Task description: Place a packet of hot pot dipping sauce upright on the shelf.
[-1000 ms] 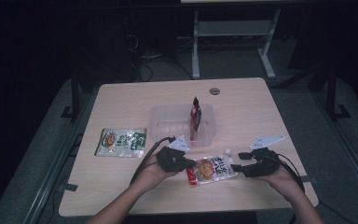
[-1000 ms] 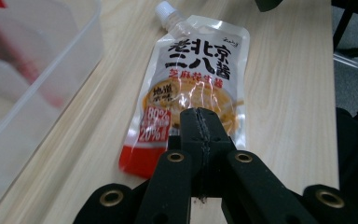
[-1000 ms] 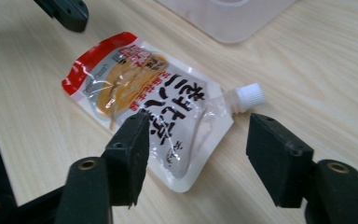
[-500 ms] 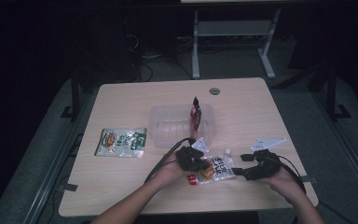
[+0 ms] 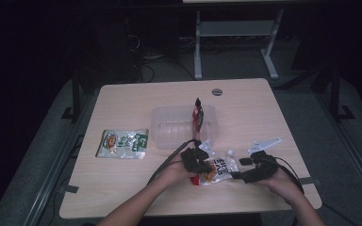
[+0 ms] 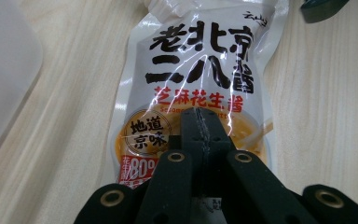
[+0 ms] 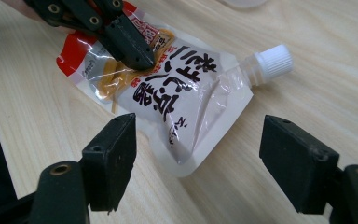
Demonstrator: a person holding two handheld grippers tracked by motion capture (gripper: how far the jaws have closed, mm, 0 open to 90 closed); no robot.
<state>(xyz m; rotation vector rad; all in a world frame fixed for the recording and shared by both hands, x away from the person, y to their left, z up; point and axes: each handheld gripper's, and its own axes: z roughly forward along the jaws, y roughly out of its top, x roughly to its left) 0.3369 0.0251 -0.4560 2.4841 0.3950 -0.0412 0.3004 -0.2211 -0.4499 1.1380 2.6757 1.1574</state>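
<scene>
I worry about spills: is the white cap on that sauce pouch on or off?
On. The white cap sits on the spout of the sauce pouch, which lies flat on the table. How tightly it is screwed, I cannot tell.

Both forearms enter from the bottom of the high view, angled inward. Left tongs (image 5: 199,162) point forward and down, jaws pressed fully together. Right tongs (image 5: 239,175) sit low and near level, aimed toward the left tongs; their jaws stand wide apart, having just been opening, nothing between them.
</scene>
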